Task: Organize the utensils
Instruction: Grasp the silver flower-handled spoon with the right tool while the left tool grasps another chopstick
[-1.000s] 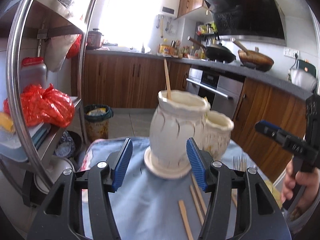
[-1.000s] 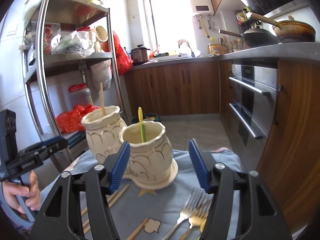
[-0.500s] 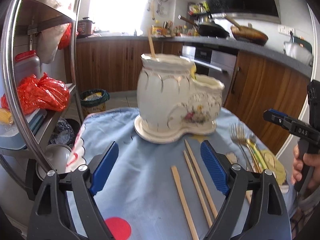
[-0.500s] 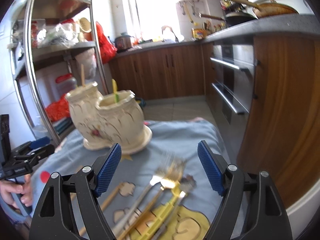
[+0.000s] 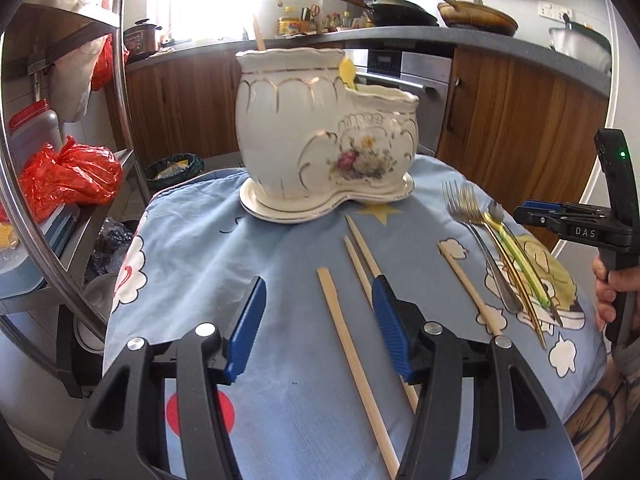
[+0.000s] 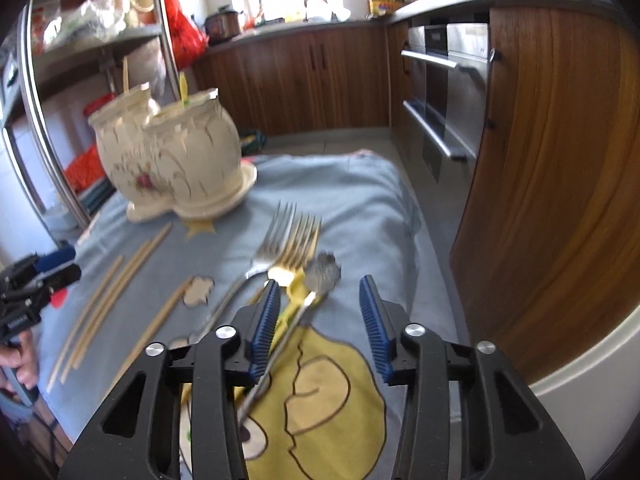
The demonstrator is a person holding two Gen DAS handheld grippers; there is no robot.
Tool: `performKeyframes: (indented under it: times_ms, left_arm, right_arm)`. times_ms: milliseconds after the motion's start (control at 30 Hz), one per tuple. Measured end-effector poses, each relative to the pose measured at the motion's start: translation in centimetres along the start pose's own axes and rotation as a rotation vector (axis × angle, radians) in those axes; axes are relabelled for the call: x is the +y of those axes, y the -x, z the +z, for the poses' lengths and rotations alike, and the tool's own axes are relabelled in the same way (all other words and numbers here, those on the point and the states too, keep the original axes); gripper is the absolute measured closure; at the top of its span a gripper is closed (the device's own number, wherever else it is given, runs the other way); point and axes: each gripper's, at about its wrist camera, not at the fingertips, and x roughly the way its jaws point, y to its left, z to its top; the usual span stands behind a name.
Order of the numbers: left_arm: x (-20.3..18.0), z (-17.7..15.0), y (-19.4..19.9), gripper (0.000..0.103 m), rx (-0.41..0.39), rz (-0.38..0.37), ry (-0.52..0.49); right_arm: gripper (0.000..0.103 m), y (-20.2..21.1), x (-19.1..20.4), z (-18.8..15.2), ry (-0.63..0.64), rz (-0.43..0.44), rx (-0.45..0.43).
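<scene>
A white ceramic two-pot utensil holder (image 5: 320, 136) stands at the back of the blue cloth, also in the right wrist view (image 6: 176, 160); a chopstick and a yellow utensil stick out of it. Several wooden chopsticks (image 5: 352, 344) lie on the cloth. My left gripper (image 5: 318, 328) is open and empty, low over one chopstick. A silver fork (image 6: 276, 236), a gold fork (image 6: 300, 244) and a small silver utensil (image 6: 320, 276) lie together on the right. My right gripper (image 6: 316, 320) is open and empty just above their handles.
A steel shelf rack (image 5: 88, 160) with red bags (image 5: 68, 176) stands left of the table. Wooden kitchen cabinets (image 6: 552, 184) and an oven (image 6: 444, 96) are close on the right. The cloth (image 5: 208, 256) has cartoon prints.
Both grippers have pulled back from the holder and dropped low over the cloth: the left over the chopsticks, the right over the forks. Both stayed open.
</scene>
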Motion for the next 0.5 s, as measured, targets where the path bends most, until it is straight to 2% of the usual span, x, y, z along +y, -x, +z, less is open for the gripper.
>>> performKeyframes:
  times_ms: [300, 433, 500]
  left_arm:
    - [-0.1, -0.2, -0.3, 0.049, 0.018, 0.004, -0.008]
    - [-0.2, -0.3, -0.5, 0.049, 0.039, 0.003, -0.009]
    - [-0.2, -0.4, -0.5, 0.049, 0.05, 0.001, -0.009]
  right_arm:
    - [0.075, -1.1, 0.7, -0.7, 0.025, 0.022, 0.08]
    - [0.079, -1.2, 0.9, -0.8, 0.028, 0.025, 0.086]
    - [0.085, -1.2, 0.9, -0.9, 0.028, 0.029, 0.087]
